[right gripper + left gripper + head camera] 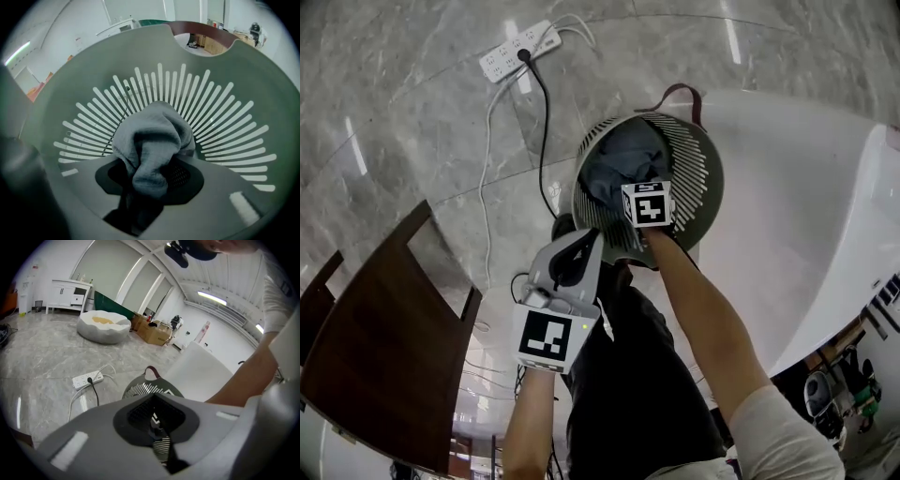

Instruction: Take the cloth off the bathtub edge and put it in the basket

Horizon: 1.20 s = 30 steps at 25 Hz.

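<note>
Fingers (222,187) of the right gripper (150,183) pinch the crumpled grey-blue cloth (152,138) deep inside the round, slatted grey plastic basket (220,117); a clean release near the bottom should finish it, left gripper (584,242) closed, empty, near the rim

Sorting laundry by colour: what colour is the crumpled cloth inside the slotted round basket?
Grey-blue cloth, clearest in the right gripper view.

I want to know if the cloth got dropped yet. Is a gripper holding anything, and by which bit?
The right gripper pinches the grey cloth by a bunched-up fold, down inside the basket.
</note>
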### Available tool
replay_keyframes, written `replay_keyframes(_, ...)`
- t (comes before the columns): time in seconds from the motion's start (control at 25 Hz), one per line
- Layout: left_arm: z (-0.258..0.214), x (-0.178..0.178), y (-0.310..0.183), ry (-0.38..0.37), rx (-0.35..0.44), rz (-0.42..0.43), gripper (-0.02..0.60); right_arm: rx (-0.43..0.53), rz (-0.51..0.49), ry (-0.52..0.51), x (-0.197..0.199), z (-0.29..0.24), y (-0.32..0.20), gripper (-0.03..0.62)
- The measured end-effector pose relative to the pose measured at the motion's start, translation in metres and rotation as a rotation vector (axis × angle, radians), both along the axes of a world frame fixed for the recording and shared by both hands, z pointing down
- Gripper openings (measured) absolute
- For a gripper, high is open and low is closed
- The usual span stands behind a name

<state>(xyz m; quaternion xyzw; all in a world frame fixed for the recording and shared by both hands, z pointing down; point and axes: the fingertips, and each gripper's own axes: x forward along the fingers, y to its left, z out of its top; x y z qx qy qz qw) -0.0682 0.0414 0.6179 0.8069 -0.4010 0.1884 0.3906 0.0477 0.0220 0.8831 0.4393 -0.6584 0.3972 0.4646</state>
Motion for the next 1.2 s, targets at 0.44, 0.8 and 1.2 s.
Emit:
replay_keyframes(0.44, -0.026, -0.022, -0.002, -0.06, -0.027, 0.015, 0.057, -0.04, 0.052, 0.035, 0.007, -0.057, 0.016, 0.25)
replay_keyframes(0.8, -0.082, -0.007, 0.008, -0.086, 0.008, 0.097, 0.058, 0.022, 0.183, -0.083, 0.011, -0.179, 0.039, 0.25)
replay_keyframes(1.2, -0.138, 0.009, 0.016, -0.131, 0.029, 0.218, 0.058, 0.163, 0.375, -0.183, 0.021, -0.319, 0.072, 0.25)
